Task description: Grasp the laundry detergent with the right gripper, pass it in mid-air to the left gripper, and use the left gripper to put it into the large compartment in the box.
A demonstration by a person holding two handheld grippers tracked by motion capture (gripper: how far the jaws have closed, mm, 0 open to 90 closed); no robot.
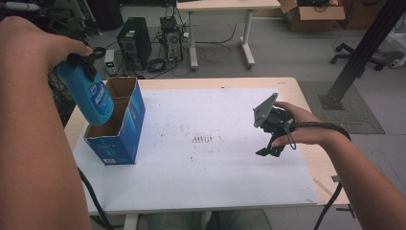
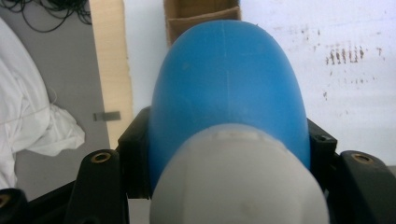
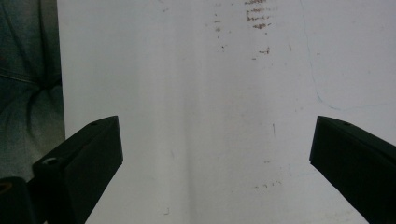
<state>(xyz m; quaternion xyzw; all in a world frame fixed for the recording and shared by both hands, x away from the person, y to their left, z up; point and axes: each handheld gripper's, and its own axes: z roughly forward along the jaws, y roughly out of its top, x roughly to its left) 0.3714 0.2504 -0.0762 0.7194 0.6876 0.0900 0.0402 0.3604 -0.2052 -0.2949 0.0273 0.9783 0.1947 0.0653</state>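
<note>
A blue plastic bottle with a pale cap hangs tilted over the open top of a blue cardboard box at the table's left. My left gripper is shut on the bottle near its neck. In the left gripper view the blue bottle bulges up between the black jaws, its whitish cap nearest the camera, and the box's brown inside lies beyond it. My right gripper points down over the white mat at the right, open with nothing between its fingers.
A white mat with dark smudges covers the wooden table. Beyond the table stand a computer tower, tangled cables, another desk and a black metal post. White cloth lies on the floor at the left.
</note>
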